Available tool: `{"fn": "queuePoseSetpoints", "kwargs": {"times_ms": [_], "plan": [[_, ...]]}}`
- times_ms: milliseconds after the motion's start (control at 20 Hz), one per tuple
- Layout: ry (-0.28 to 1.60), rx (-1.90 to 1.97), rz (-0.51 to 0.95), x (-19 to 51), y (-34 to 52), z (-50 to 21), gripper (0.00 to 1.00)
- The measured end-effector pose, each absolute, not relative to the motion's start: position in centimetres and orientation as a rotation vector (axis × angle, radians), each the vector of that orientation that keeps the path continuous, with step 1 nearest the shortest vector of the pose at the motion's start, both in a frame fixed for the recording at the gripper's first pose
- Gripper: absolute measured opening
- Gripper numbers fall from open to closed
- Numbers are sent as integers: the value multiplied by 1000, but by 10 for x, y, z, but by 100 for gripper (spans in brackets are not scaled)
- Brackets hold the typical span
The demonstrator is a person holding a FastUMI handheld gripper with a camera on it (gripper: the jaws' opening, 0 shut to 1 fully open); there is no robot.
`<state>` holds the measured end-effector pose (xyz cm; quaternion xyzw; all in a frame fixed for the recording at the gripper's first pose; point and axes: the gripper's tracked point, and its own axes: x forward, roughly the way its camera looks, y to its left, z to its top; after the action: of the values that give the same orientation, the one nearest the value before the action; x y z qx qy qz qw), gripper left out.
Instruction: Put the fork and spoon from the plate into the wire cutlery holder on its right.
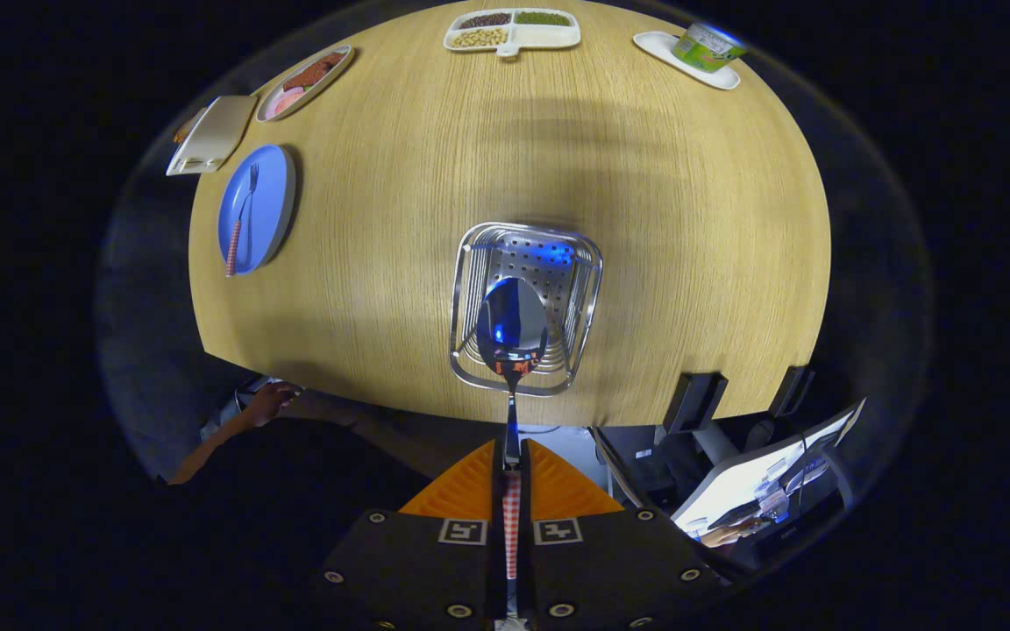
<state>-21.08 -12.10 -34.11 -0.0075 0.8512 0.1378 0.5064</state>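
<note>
Clamped on the spoon (512, 329): gripper (511, 464) fingers pressed together on the checked handle, which runs back between them, bowl pointing forward and hanging just above the wire cutlery holder (525, 307). Looking almost straight down from above the table (689, 245), with the holder's perforated floor showing around and beyond the spoon bowl. Judged as the first of the two transfers, caught at the lowering stage: spoon lined up over the opening, not yet released. Next move calls for a straight descent so the bowl clears the wire rim, then parting the fingers once the spoon stands inside. Then a swing well off to the left and ahead, where the fork (242, 219) lies alone on the blue plate (273, 175), tines pointing away, checked handle nearer. Low, flat handle likely to need a careful pinch against the plate. Farther ahead, food trays and a cup on a saucer, well apart from the work
</note>
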Motion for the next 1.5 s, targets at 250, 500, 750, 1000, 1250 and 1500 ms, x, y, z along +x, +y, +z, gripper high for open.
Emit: {"fn": "queuePoseSetpoints", "kwargs": {"times_ms": [250, 500, 750, 1000, 1250, 1500], "plan": [[2127, -13, 349, -202, -124, -348, 5], [2163, 19, 368, -193, -120, -351, 11], [2102, 60, 349, -170, -120, -347, 20], [1934, 78, 322, -137, -117, -335, 34], [1742, 123, 298, -110, -98, -320, 47], [1540, 196, 298, -91, -73, -311, 54]]}}
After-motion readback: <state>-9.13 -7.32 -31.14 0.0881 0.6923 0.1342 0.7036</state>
